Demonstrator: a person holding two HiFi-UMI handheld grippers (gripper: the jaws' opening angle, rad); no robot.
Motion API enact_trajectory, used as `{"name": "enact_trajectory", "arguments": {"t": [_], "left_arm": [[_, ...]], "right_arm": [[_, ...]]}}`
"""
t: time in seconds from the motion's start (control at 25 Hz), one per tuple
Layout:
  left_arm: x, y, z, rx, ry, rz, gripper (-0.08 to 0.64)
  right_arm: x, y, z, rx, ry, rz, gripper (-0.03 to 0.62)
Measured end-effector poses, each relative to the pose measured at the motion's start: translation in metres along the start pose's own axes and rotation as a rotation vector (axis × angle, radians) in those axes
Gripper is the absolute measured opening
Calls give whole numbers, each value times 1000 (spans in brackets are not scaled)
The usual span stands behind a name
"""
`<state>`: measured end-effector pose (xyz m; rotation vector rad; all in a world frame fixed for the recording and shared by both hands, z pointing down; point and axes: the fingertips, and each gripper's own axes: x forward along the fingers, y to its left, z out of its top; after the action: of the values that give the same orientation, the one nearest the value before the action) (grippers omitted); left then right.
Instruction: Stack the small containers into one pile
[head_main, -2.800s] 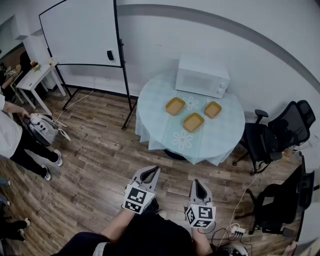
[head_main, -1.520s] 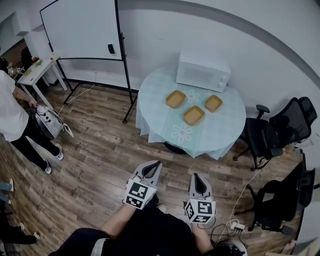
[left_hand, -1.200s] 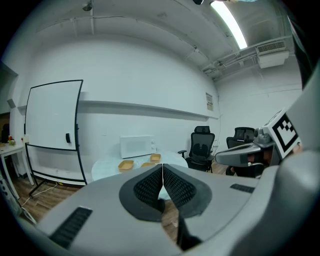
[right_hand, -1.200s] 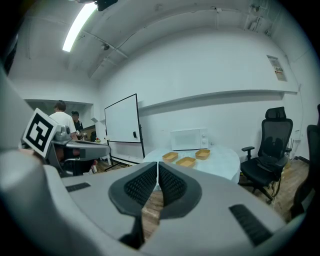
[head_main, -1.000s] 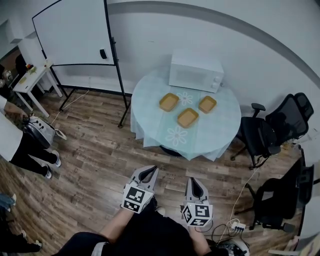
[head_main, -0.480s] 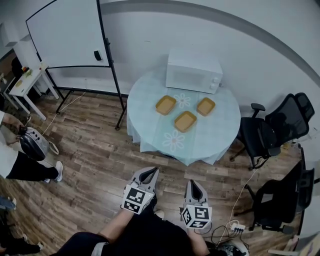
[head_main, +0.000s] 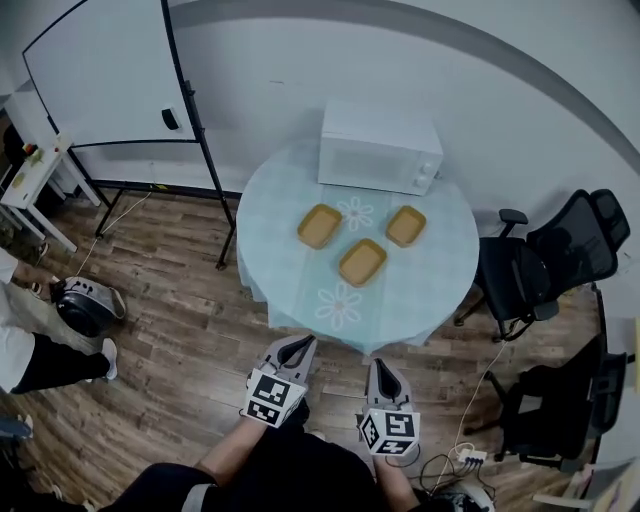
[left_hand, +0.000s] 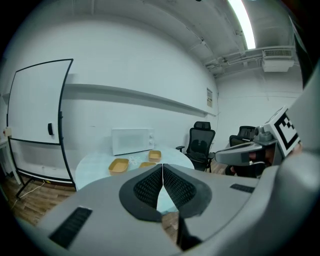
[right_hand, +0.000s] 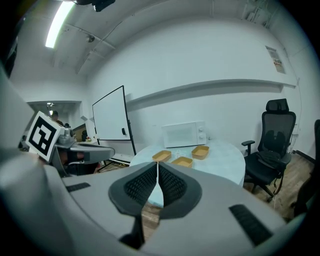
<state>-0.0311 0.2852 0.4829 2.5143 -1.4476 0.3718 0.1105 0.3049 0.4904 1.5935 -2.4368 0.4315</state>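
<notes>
Standing well back from the round table (head_main: 300, 290), with the left gripper (head_main: 297, 342) and right gripper (head_main: 381, 366) held low near the body, both aimed at the table, each with jaws pressed together on nothing. On the cloth, well apart from both grippers: 3 small tan containers, namely the left container (head_main: 319, 226), the near container (head_main: 362, 262) and the right container (head_main: 406, 226), set apart from each other in front of a white microwave (head_main: 380, 147). Straight ahead of the closed fingertips, with the near container closest and slightly right of centre, so probably a shade handier to the right gripper. Long axes slightly slanted in the head view. Nothing stacked yet. Next, probably: closing the gap to the table, then spreading 1 pair of jaws over a rim.
</notes>
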Motion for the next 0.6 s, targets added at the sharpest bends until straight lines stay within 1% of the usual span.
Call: {"name": "enact_trajectory", "arguments": {"t": [0.2,0.4,0.6], "left_arm": [[35,27,12,4,7,-43,15],[62,60,20,12,12,-75,15],[83,82,24,17,22,-122,15]], "right_arm": [[37,-12,15,15,14,-43,26],[81,-10,27,14,25,-63,26],[116,-9,36,32,43,-92,26]]}}
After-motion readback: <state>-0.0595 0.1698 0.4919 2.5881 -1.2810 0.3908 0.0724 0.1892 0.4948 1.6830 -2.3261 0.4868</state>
